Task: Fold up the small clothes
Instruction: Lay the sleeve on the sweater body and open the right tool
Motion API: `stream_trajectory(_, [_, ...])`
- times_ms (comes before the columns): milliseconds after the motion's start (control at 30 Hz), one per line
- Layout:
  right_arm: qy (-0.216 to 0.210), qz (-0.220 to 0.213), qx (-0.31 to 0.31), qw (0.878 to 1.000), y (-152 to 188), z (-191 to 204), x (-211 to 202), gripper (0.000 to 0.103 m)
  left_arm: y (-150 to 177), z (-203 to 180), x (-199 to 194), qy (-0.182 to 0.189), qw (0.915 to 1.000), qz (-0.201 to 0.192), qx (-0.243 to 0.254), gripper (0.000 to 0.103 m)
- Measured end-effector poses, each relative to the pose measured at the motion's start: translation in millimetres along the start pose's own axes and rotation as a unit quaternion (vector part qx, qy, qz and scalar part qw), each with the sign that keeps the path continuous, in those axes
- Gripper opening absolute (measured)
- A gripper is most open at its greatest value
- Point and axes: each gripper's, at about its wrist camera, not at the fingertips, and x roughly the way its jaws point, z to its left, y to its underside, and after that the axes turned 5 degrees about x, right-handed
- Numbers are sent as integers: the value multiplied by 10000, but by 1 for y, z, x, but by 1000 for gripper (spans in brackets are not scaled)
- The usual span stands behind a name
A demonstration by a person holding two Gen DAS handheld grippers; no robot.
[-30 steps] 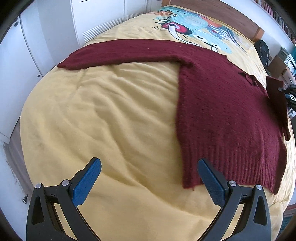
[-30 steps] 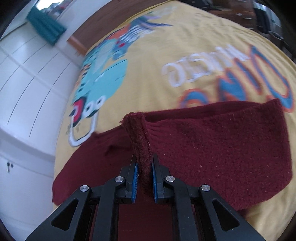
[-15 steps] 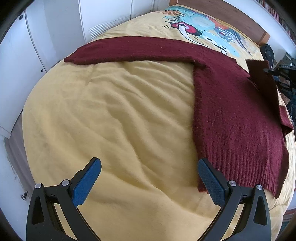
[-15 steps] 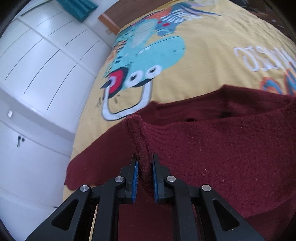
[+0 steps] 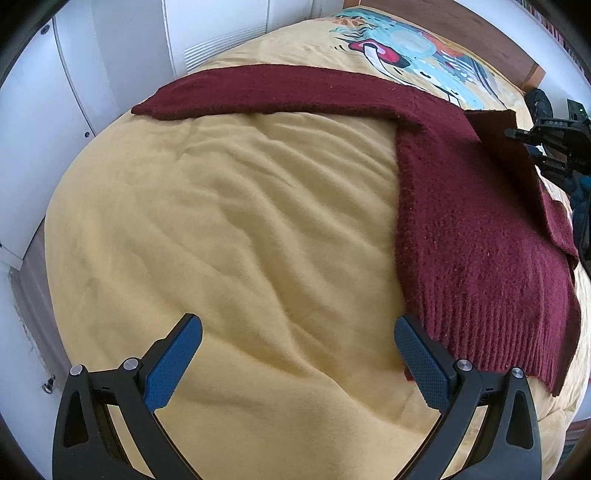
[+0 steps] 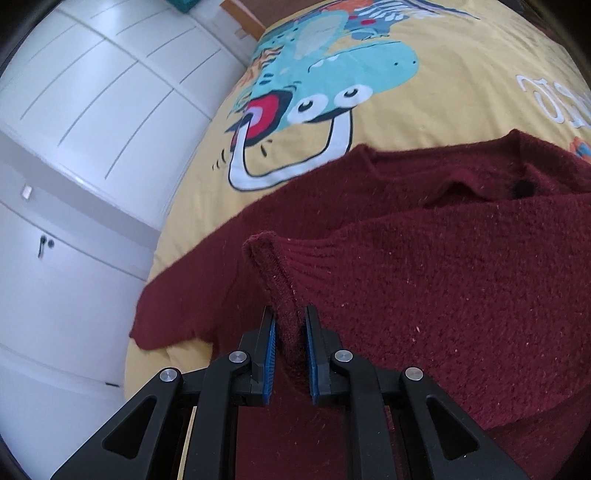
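A dark red knitted sweater (image 5: 472, 229) lies flat on the yellow duvet (image 5: 258, 221), one sleeve (image 5: 277, 88) stretched out to the left. My left gripper (image 5: 297, 325) hangs open over bare duvet, its right finger (image 5: 421, 362) by the ribbed hem corner. My right gripper (image 6: 290, 317) is shut on the cuff (image 6: 269, 266) of the other sleeve, which stands up between the pads. That sleeve drapes over the sweater's body (image 6: 443, 277). The left wrist view shows the right gripper (image 5: 546, 136) at the right edge, holding the folded-over sleeve (image 5: 517, 155).
White wardrobe doors (image 5: 110, 55) stand close along the bed's left side, also in the right wrist view as wardrobe doors (image 6: 74, 110). A cartoon print (image 6: 325, 74) covers the duvet beyond the sweater. A wooden headboard (image 5: 461, 29) is at the far end.
My right gripper has carried the cuff across the sweater toward the wardrobe side, so the sleeve now lies farther over the body. The left gripper stayed open and nearly still.
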Motion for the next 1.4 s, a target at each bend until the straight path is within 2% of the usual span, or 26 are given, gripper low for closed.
stream_trajectory(300, [314, 351, -338, 9983, 26, 8, 38, 17, 2, 2, 1, -8, 10000, 20, -21, 102])
stream_trajectory(533, [551, 445, -483, 9963, 42, 6, 52, 19, 1, 2, -2, -196, 9997, -115, 14, 102])
stream_trajectory(633, [643, 429, -572, 9954, 46, 9, 56, 23, 1, 4, -5, -319, 9992, -219, 11, 102])
stream_trajectory(767, [704, 422, -794, 9935, 56, 21, 57, 36, 0, 5, -8, -278, 9992, -270, -40, 102])
stream_trajectory(900, [726, 427, -977, 9916, 64, 33, 57, 38, 0, 5, -13, -157, 9995, -277, -77, 102])
stream_trajectory(1000, [592, 434, -1021, 9921, 64, 37, 50, 38, 1, 4, -17, -131, 9995, -291, -39, 102])
stream_trajectory(1167, [754, 191, -1301, 9884, 62, 39, 27, 39, 1, 1, -18, -90, 9996, -244, 52, 102])
stream_trajectory(1267, [1082, -63, -1305, 9855, 55, 25, 13, 39, 2, -2, -19, -46, 9996, -262, 68, 102])
stream_trajectory(1400, [1499, -183, -1191, 9813, 49, -1, 8, 39, 4, -8, -16, -5, 9997, -230, 123, 102])
